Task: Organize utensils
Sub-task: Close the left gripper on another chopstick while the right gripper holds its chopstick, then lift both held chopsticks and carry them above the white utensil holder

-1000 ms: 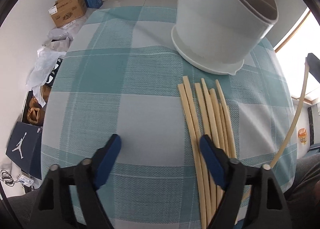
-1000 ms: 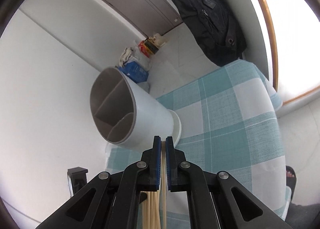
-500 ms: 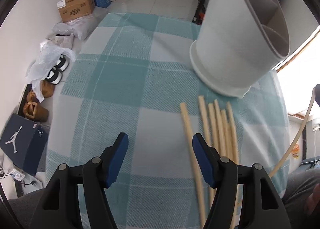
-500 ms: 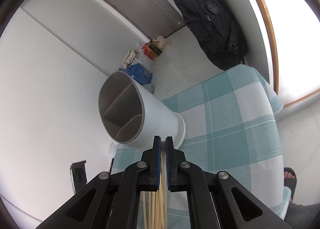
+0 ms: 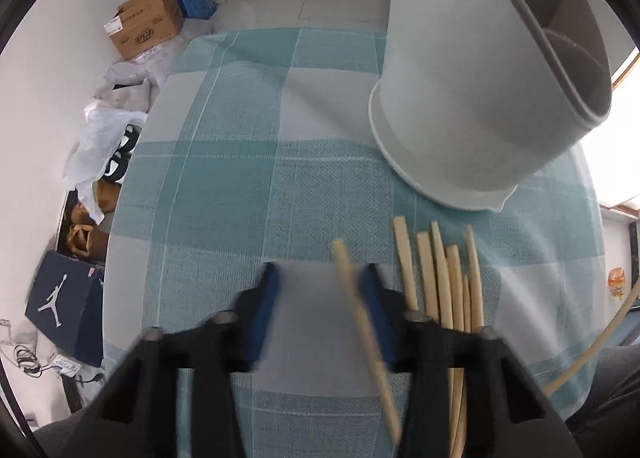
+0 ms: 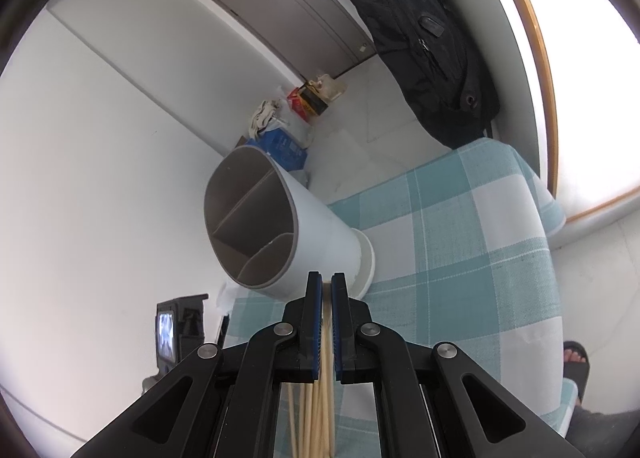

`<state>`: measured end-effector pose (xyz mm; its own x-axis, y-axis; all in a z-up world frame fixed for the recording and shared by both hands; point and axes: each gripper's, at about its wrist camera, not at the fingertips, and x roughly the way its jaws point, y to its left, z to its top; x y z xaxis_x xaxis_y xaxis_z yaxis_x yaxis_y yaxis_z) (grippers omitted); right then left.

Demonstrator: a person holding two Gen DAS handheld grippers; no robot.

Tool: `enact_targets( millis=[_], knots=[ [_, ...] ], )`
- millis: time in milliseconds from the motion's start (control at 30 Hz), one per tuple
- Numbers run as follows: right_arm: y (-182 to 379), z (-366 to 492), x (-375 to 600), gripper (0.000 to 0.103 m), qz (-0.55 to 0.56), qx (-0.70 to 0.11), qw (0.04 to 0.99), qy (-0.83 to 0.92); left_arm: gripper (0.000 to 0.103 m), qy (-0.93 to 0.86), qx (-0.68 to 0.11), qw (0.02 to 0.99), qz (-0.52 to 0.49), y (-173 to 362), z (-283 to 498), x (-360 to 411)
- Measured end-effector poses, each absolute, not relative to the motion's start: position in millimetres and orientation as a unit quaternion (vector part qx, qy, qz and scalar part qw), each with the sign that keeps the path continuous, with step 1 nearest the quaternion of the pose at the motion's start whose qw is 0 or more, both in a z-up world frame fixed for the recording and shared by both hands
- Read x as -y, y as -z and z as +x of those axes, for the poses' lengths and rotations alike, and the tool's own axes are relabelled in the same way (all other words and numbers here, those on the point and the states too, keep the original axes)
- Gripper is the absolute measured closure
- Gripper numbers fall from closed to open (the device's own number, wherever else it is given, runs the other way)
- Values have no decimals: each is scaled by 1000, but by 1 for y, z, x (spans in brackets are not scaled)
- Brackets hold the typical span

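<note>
A white divided utensil holder point(image 5: 472, 77) stands on the checked tablecloth point(image 5: 224, 185). Several pale wooden chopsticks point(image 5: 444, 286) lie in a pile in front of it. One chopstick point(image 5: 348, 282) lies apart from the pile, slanting between the jaws of my left gripper point(image 5: 320, 310), close against the right pad. Those jaws are closing and blurred, and the left pad stands well clear of the stick. In the right wrist view my right gripper point(image 6: 327, 286) is shut on a single chopstick point(image 6: 327, 322), raised near the holder point(image 6: 280, 217). More chopsticks point(image 6: 312, 414) lie below it.
The table's far and left edges drop to a floor with cardboard boxes point(image 5: 144, 29), bags and a dark shoe box point(image 5: 64, 306). A black backpack point(image 6: 424, 37) hangs by the window. A small screen device point(image 6: 168, 330) sits left of the table. A sandalled foot point(image 6: 576, 358) shows at right.
The left jaws have narrowed a lot. One chopstick has come away from the pile to the left and now lies between them. The right gripper keeps its hold on its chopstick.
</note>
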<state>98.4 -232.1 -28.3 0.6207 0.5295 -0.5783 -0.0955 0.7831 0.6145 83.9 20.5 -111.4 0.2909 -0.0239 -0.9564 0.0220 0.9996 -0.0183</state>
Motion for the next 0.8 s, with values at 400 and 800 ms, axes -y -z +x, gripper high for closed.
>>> enact_targets(
  millis=[400,800],
  knots=[
    [8,79,219,99,227,-360,885,-188,101,43,-516,850,-96,75,72,-27],
    [-23,58,194,99,185,-309,909,-208,101,76,-385,913,-115,-1,33,-33]
  ],
)
